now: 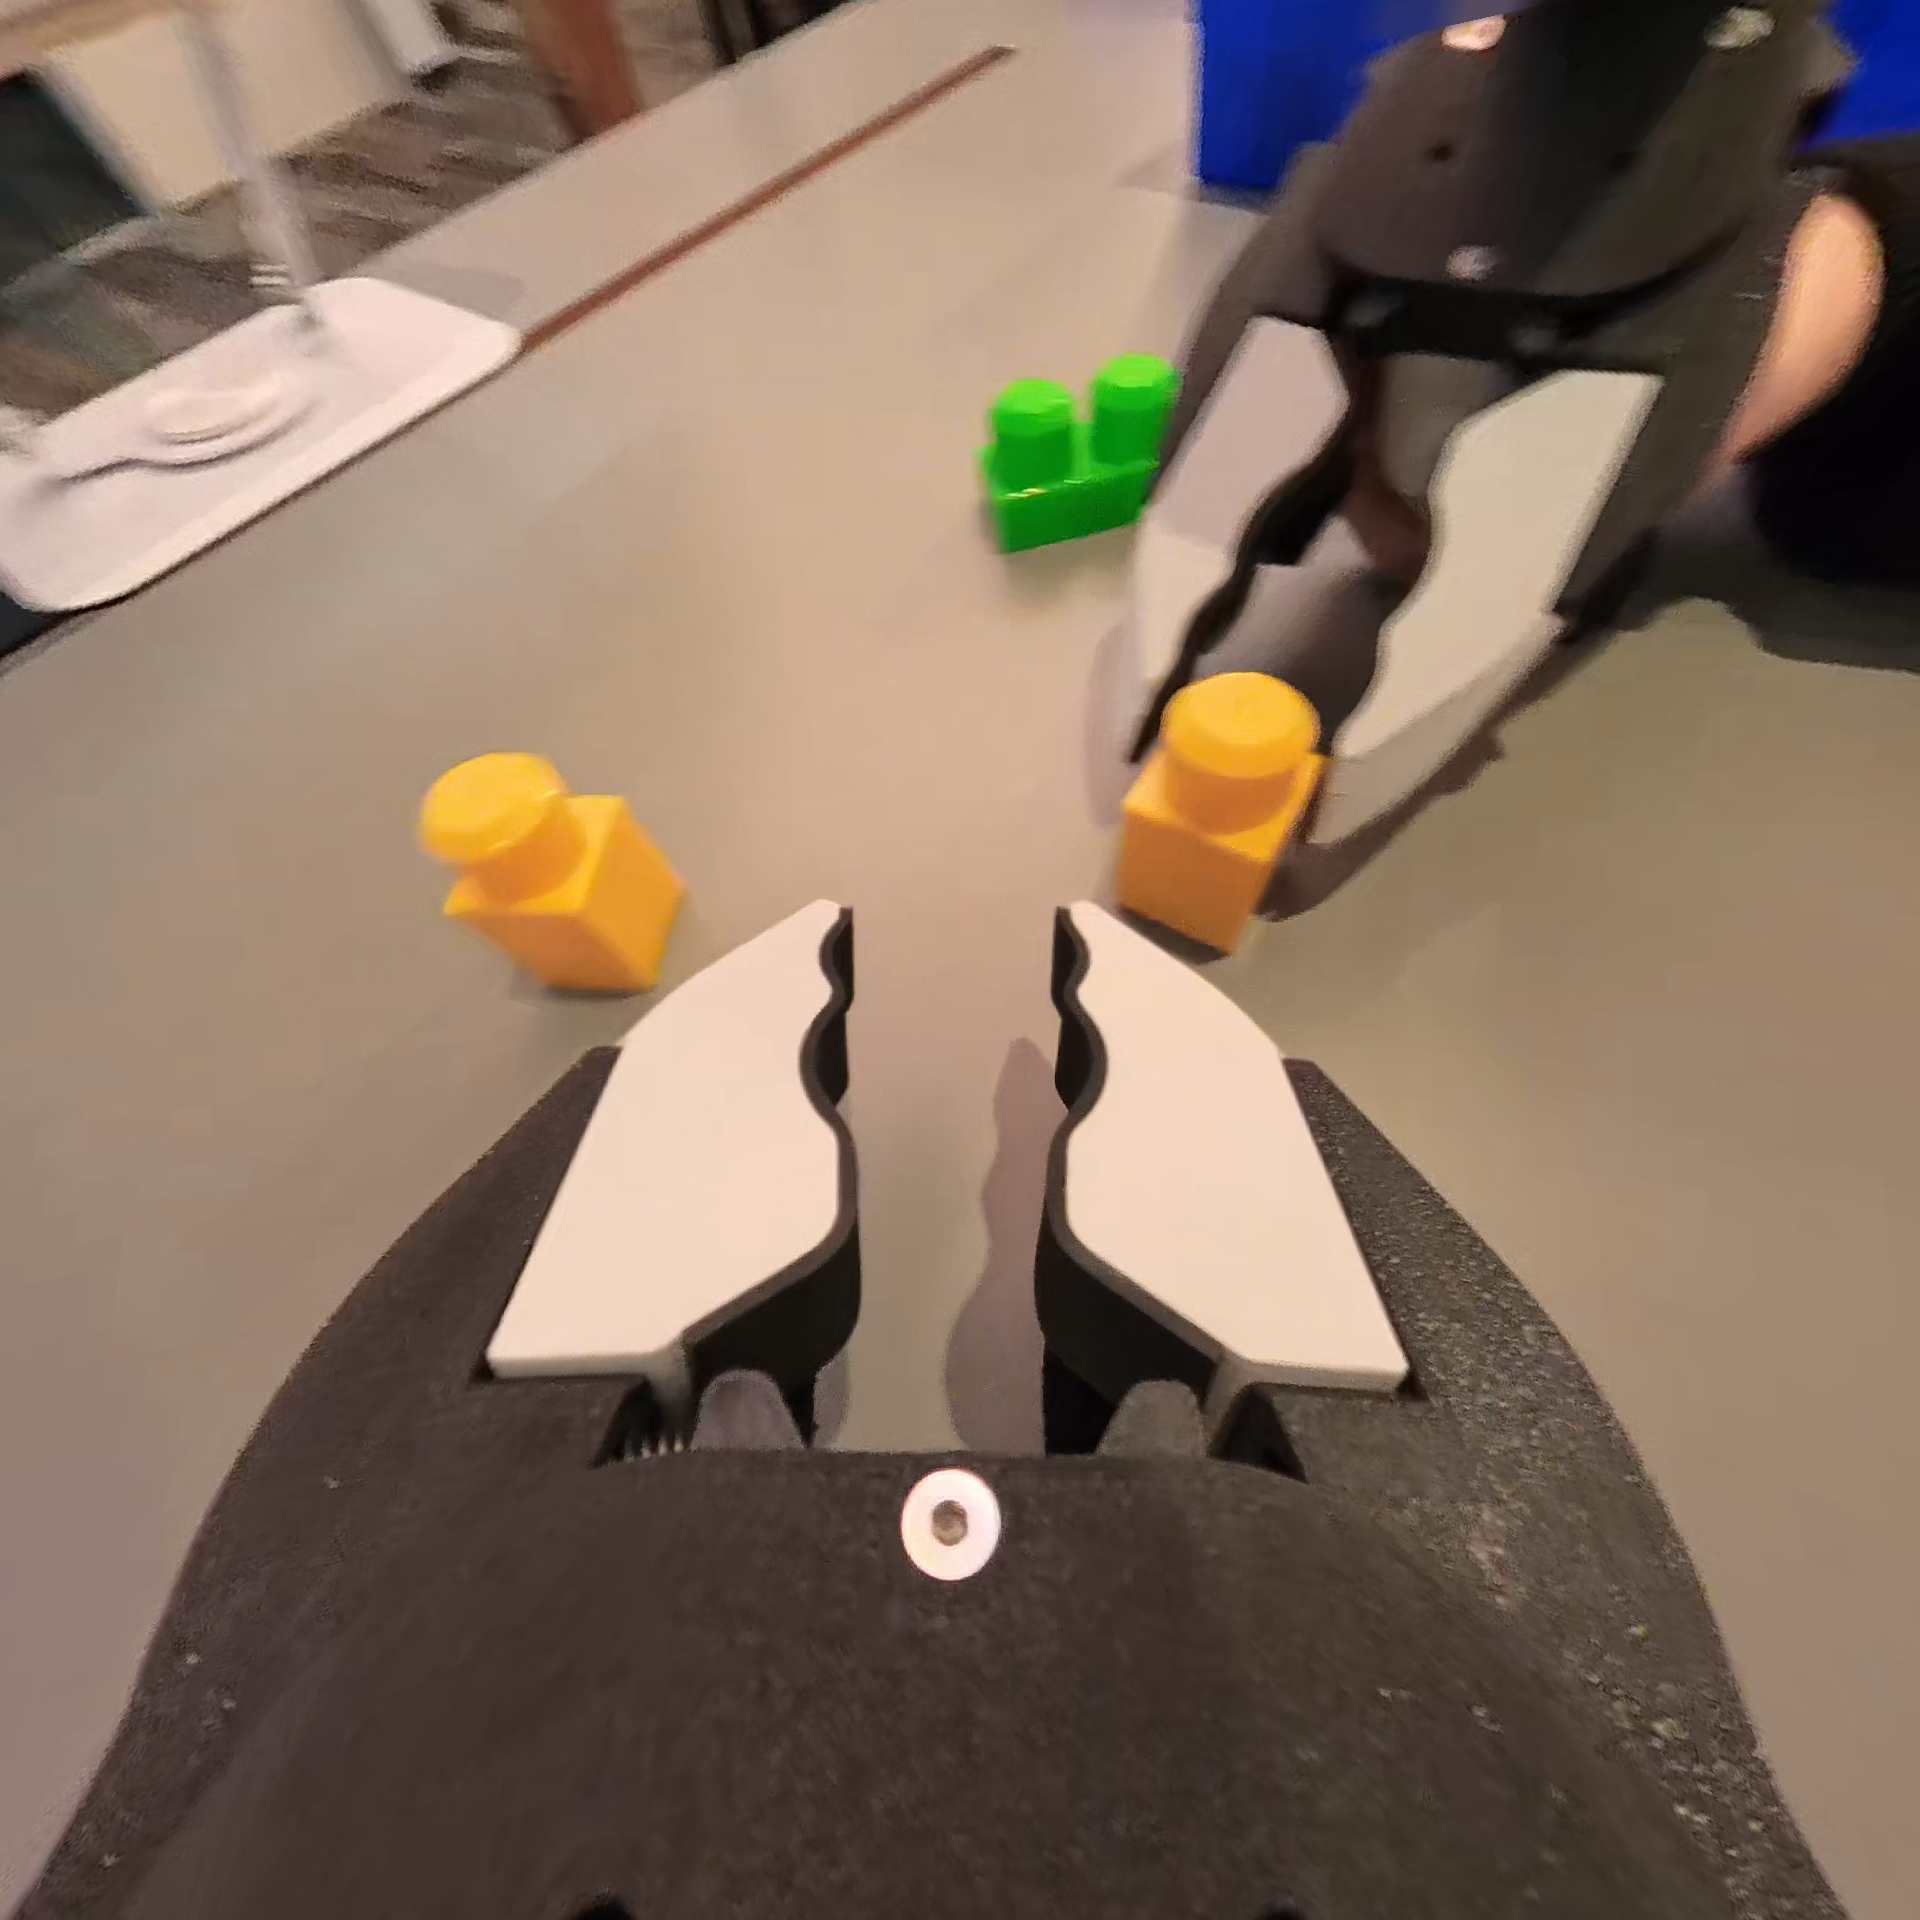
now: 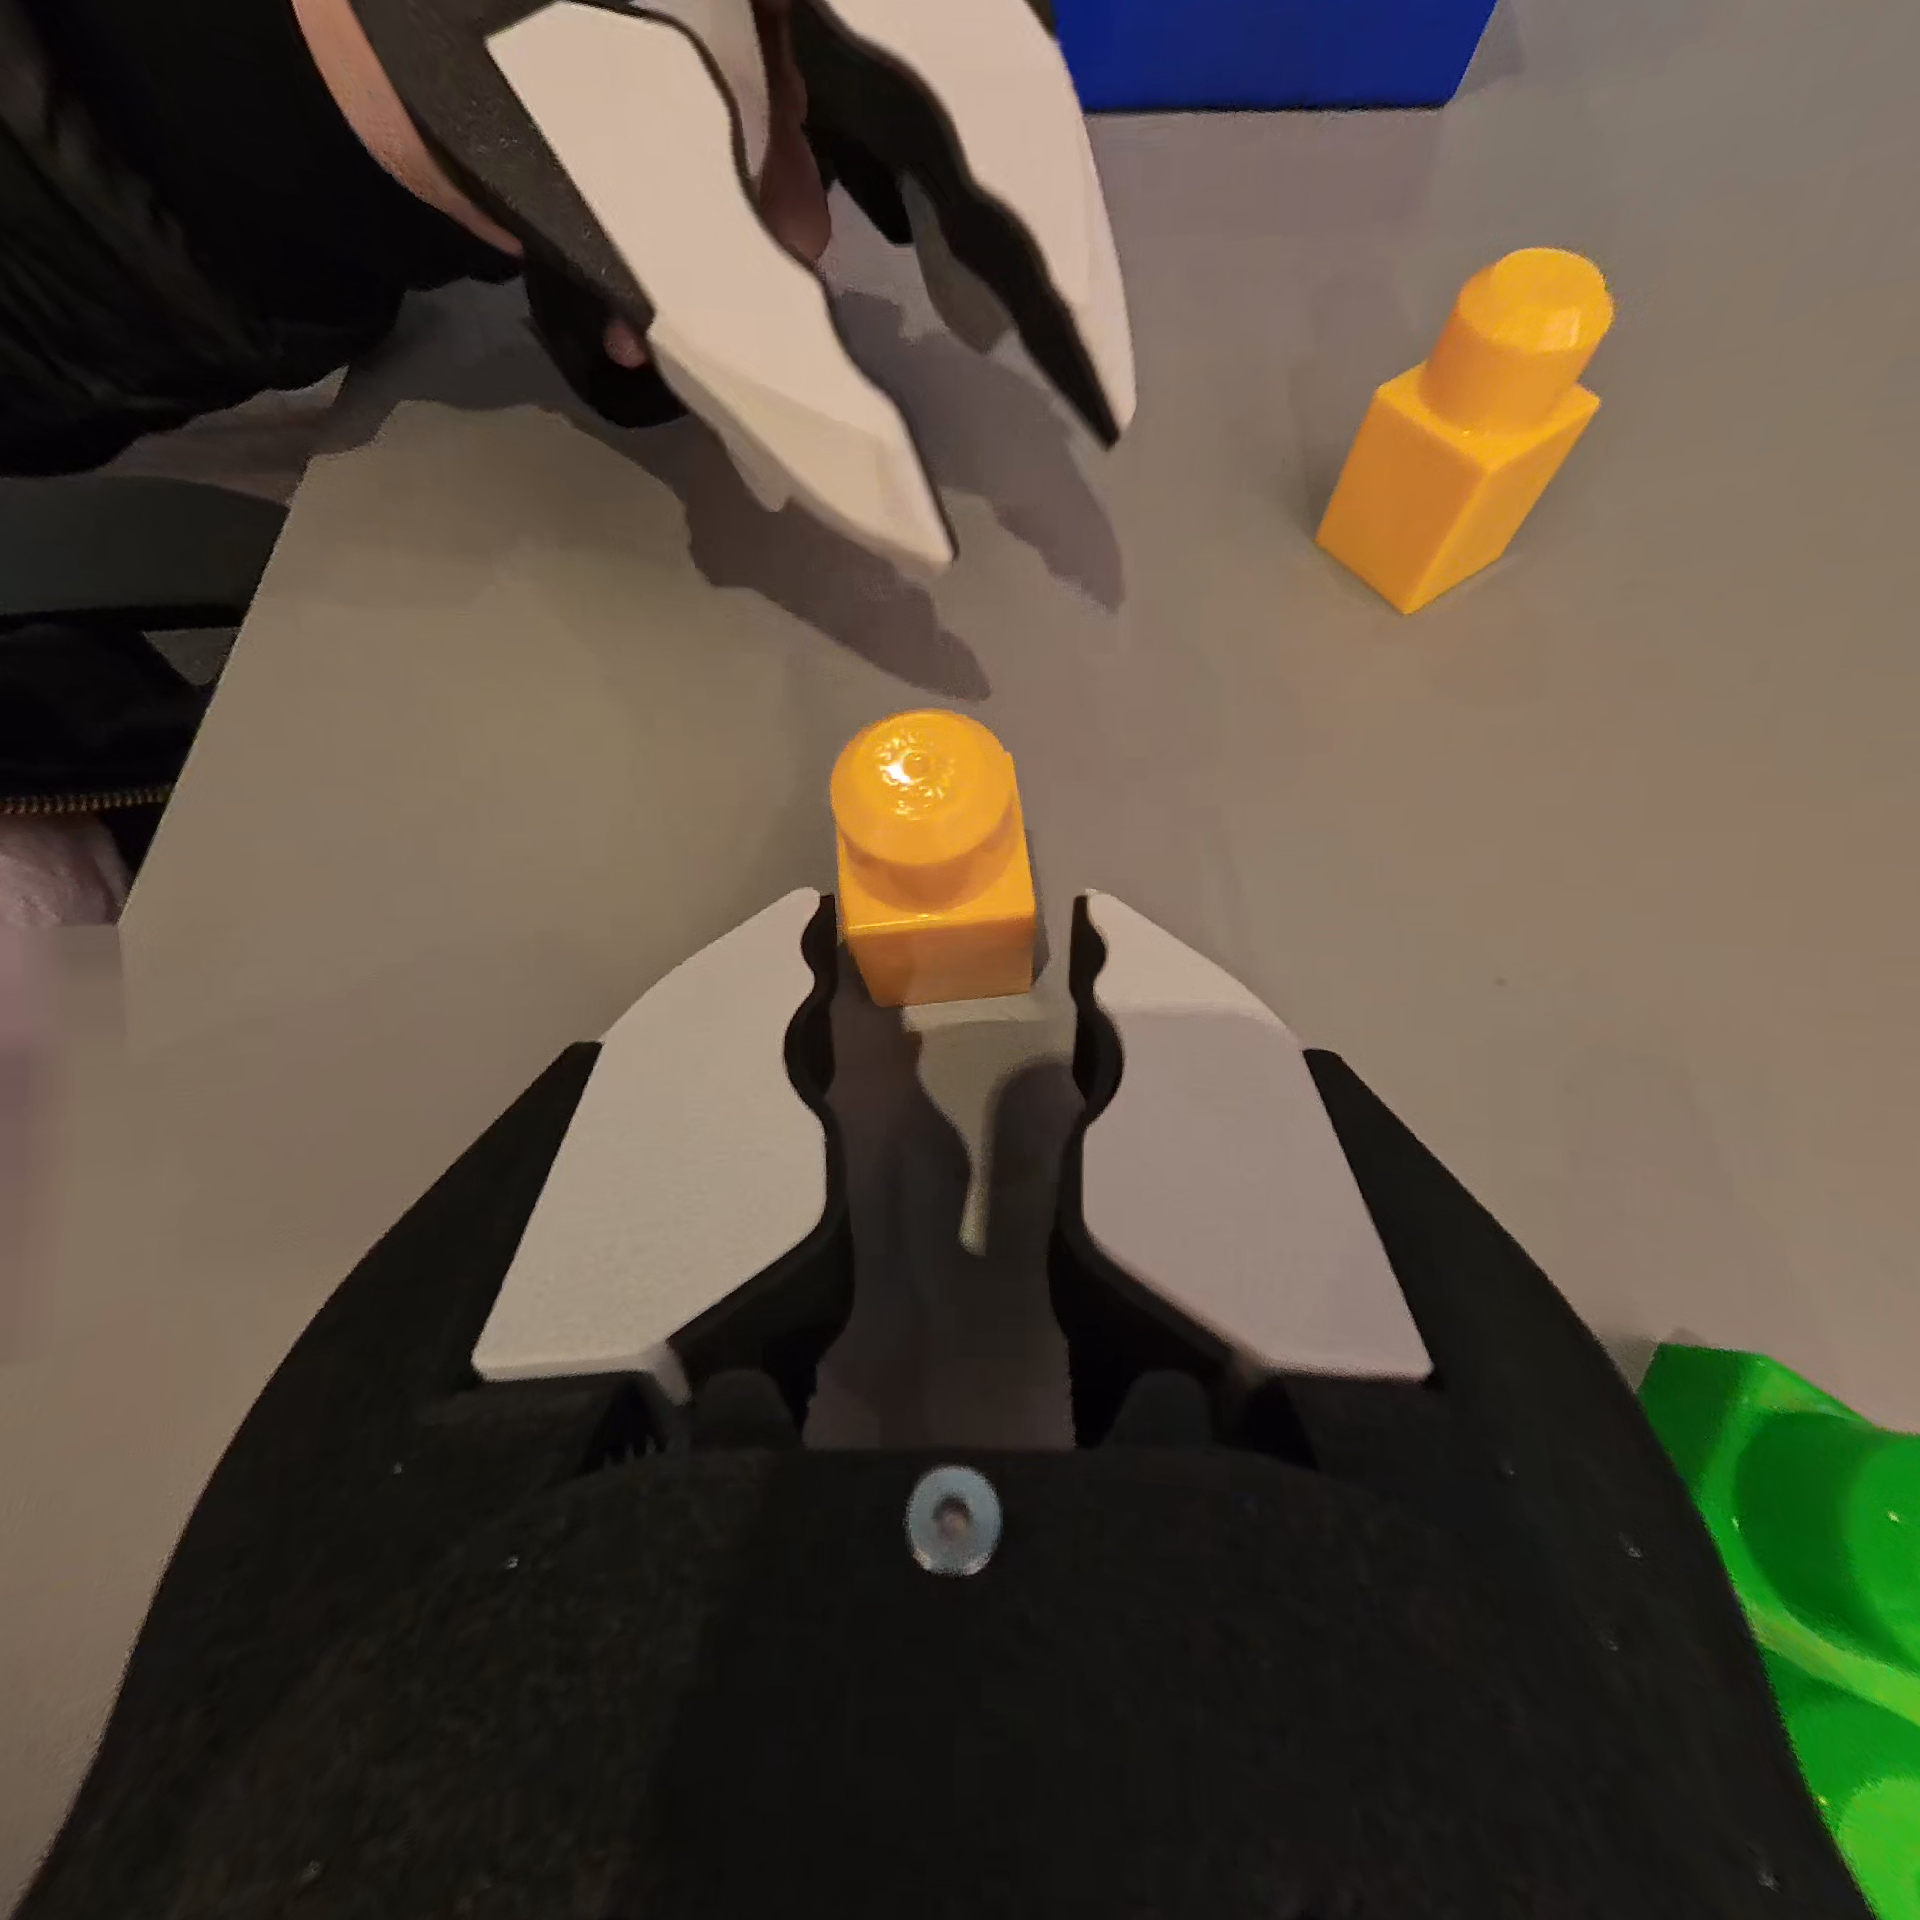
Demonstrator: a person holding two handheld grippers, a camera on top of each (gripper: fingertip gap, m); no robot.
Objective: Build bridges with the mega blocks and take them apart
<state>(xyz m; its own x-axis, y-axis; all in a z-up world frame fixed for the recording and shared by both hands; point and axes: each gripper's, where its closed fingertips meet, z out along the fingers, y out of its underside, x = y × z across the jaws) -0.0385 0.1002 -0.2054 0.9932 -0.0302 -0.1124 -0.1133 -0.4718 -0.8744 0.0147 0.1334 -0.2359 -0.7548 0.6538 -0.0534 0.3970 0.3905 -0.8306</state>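
Two yellow single-stud blocks stand upright and apart on the grey table [image 1: 790,582]. One yellow block [image 2: 935,914] sits at the tips of my right gripper [image 2: 954,904], which is open with a finger on either side of it; a gap shows on the right side. This block [image 1: 1216,821] and the right gripper [image 1: 1242,675] also show in the left wrist view. The other yellow block [image 1: 561,883] [image 2: 1455,447] stands left of my left gripper [image 1: 954,925], which is open, empty and just above the table. A green two-stud block [image 1: 1075,457] [image 2: 1808,1558] stands alone farther off.
A blue box [image 1: 1247,104] [image 2: 1268,52] stands at the table's far side. A white stand base [image 1: 239,436] lies at the far left by a dark seam [image 1: 769,197]. My left gripper [image 2: 1023,488] hovers beyond the right gripper's block. A person's dark sleeve [image 2: 156,260] is at the table edge.
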